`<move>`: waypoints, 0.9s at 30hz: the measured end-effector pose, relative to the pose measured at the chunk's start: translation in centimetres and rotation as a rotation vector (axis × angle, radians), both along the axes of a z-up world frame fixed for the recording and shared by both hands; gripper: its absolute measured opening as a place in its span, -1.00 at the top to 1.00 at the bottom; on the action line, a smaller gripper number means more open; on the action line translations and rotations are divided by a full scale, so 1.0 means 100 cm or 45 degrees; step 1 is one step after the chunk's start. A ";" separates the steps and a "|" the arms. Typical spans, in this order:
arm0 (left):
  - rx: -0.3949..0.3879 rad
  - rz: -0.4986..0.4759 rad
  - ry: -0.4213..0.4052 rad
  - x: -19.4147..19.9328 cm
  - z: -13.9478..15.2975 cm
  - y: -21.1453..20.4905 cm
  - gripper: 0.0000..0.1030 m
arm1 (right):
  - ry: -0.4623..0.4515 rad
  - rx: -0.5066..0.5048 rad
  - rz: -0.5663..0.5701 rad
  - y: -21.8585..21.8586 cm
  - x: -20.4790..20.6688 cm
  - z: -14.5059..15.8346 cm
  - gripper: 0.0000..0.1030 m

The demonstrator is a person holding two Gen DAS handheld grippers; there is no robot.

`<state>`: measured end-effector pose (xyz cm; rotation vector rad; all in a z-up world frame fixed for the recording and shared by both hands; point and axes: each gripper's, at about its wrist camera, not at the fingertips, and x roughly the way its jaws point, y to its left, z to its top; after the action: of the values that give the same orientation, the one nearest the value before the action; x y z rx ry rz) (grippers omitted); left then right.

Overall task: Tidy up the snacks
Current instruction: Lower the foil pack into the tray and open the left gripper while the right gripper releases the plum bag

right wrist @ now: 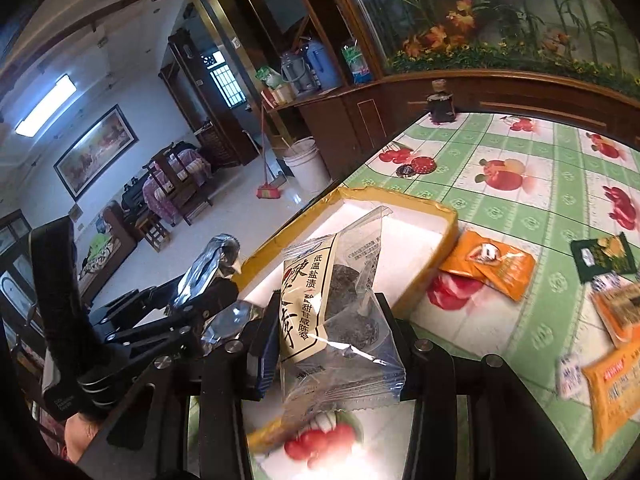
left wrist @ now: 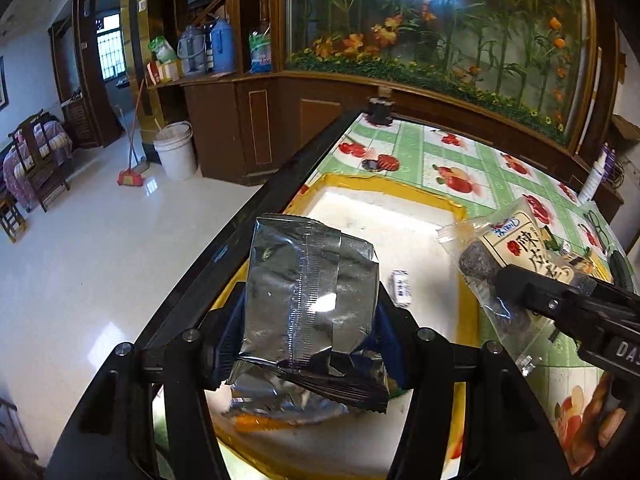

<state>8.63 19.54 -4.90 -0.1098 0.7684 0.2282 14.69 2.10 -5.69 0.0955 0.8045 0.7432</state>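
Left gripper [left wrist: 312, 320] jaws clenched on silver foil packet [left wrist: 310, 284] above yellow-rimmed box [left wrist: 384, 190] at worktop's left edge. Right gripper [right wrist: 332, 344] jaws grasping clear plum packet [right wrist: 340, 304] just beside

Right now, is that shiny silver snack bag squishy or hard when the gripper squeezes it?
Probably squishy: the silver bag looks creased and dented where the left gripper pinches it. It likely feels light, since it stands up from the jaws without sagging. The foil may be a bit slippery.
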 end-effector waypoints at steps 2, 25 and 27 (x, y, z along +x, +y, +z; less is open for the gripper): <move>0.005 0.002 0.027 0.010 -0.003 0.004 -0.13 | 0.012 -0.012 -0.010 0.011 0.014 -0.006 0.17; 0.063 0.033 0.283 0.073 -0.032 0.005 -0.59 | 0.088 -0.096 -0.130 0.040 0.088 -0.049 0.00; 0.088 0.042 0.276 0.070 -0.028 0.004 -0.59 | 0.076 -0.102 -0.138 0.038 0.085 -0.045 -0.06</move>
<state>15.64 19.92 -7.73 -0.0325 0.9734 0.3009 23.15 5.86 -10.20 0.0889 0.8785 0.6075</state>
